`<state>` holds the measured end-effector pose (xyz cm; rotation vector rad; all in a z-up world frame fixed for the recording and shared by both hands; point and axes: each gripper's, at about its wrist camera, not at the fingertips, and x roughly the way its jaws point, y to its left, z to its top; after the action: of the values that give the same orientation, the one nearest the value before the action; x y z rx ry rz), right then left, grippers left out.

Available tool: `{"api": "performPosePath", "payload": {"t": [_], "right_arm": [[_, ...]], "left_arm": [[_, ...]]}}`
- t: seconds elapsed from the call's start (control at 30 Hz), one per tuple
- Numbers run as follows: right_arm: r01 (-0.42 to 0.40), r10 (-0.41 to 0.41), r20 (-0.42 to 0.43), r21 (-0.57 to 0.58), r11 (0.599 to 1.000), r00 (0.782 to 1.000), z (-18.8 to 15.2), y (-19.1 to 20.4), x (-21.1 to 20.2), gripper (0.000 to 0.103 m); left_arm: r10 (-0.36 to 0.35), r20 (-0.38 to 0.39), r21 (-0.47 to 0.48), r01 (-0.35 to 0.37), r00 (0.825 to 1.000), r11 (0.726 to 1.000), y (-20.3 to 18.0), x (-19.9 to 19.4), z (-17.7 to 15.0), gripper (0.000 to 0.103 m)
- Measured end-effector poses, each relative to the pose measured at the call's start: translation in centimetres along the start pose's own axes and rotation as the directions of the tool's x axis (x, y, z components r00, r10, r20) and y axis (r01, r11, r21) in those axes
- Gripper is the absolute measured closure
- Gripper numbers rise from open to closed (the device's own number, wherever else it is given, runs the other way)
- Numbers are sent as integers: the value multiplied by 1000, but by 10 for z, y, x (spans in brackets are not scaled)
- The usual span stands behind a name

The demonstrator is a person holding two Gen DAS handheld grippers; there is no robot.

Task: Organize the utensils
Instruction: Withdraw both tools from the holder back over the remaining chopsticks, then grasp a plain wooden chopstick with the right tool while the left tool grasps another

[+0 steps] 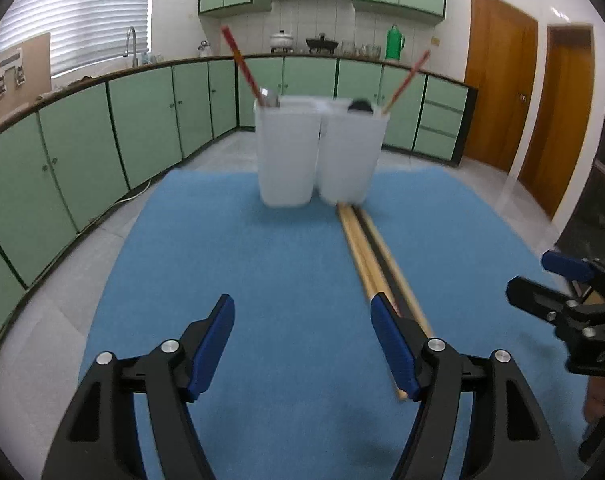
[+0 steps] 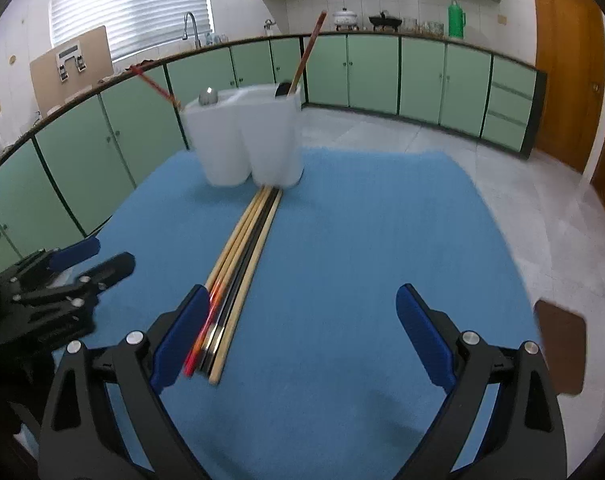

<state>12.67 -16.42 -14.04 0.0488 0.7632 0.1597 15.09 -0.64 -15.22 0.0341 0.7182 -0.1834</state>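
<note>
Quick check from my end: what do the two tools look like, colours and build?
Both match: the left tool and right tool each have two black plastic fingers with cut-out slots, round silver pivot bolts, and flat blue pads on the inner faces. The right tool's body, seen from the left wrist view, carries pale lettering that is too blurred to read. No cables or sleeves are visible.

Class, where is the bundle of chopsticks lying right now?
The chopsticks lie flat on the blue mat, running from the right white holder back toward the cameras, between the two open grippers.
</note>
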Motion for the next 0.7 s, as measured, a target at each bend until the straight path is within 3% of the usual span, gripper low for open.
{"api": "performPosePath", "payload": {"t": [0.27,0.37,0.7], "right_arm": [[-16,14,-76,-34,999,997,-35,19,7,13],[-29,23,-119,-48,998,993,-44,25,14,28],[-11,-9,-160,-122,992,987,-52,45,29,46]], "left_arm": [[34,-55,28,-33,998,999,-4,3,-35,34],[41,-60,22,-40,997,999,-3,2,-39,34],[50,-54,8,-49,997,999,-1,0,-41,32]]}}
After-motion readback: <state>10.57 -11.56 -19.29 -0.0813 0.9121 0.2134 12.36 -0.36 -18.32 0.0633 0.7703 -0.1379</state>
